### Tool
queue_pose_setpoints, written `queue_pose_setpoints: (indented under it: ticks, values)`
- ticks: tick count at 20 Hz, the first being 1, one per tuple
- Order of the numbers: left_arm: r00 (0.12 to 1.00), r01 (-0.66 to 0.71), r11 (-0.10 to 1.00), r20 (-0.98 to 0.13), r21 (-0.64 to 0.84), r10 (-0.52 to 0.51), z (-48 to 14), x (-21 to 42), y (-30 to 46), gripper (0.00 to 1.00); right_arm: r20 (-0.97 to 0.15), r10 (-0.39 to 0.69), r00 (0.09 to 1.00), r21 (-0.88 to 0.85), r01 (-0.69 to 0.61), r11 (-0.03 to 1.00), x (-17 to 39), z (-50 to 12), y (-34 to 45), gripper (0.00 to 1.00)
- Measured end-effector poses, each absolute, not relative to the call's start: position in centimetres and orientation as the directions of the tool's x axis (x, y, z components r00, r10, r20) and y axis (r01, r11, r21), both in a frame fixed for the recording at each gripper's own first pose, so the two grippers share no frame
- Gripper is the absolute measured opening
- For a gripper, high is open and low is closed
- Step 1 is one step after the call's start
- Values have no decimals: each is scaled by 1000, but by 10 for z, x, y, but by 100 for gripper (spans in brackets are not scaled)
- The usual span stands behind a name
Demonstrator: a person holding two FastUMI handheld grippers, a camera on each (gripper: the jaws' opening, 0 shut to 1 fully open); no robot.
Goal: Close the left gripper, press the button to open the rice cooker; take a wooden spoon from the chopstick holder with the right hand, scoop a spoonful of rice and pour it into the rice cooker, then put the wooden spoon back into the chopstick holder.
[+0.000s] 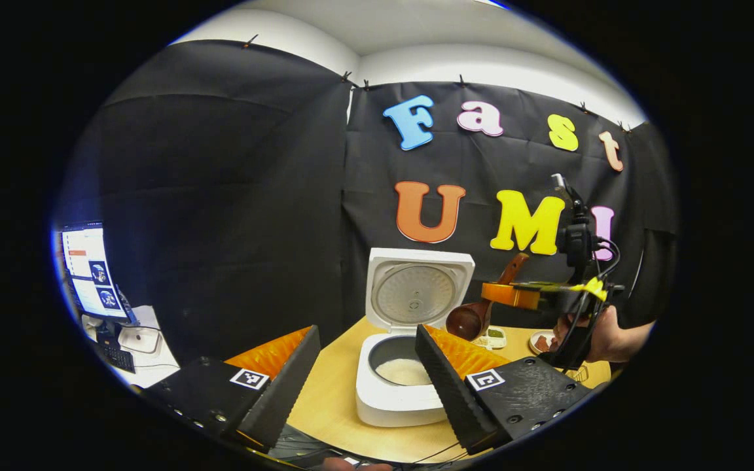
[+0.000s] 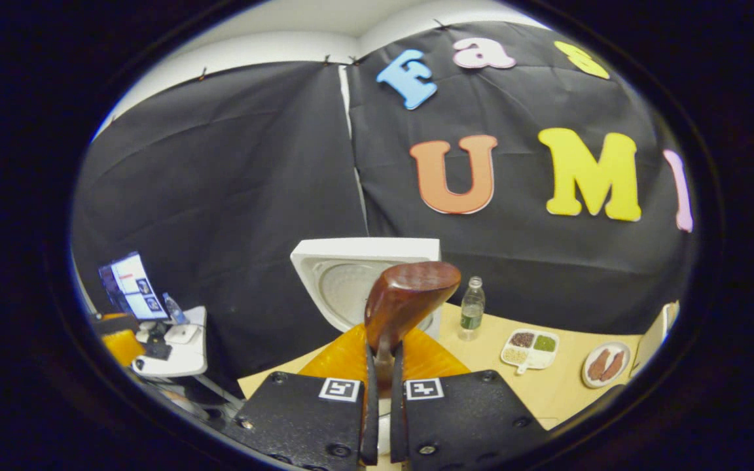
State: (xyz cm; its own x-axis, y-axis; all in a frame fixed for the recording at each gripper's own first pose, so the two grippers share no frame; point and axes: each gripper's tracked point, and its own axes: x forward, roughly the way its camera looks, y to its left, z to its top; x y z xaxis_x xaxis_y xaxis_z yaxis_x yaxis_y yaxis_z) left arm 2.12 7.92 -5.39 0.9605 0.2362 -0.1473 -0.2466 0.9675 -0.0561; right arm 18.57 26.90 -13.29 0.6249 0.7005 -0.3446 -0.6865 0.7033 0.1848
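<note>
No brand or readable writing shows on the cooker [image 1: 395,392], the spoon [image 2: 403,301] or the dishes; each gripper carries two square coded tags. In the left gripper view the left gripper [image 1: 367,373] hangs with fingers spread wide, one white cooker between them on the table [image 1: 331,399], lid [image 1: 416,291] upright, rice [image 1: 404,371] in the pot. Right of it the right gripper [image 1: 514,294] (a hand [image 1: 603,337] behind it) pinches one wooden spoon, bowl tipped down beside the lid. In the right gripper view the fingers press on the spoon's handle; further right stand one bottle [image 2: 472,307], one four-part tray [image 2: 529,347] and one plate [image 2: 605,365]
</note>
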Motion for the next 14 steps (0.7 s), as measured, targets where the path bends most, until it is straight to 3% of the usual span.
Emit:
queue_pose_setpoints:
  ticks: [6,14]
  values:
    - [982,-138,989,-136,-52,129,-55,43,41,94,-335,585,739,356,-476,804,190,-110,155,12]
    - [990,7,995,-142,-100,-21,-63,74,-15,94,-397,258,881,334,-124,935,195,-129,-34,12]
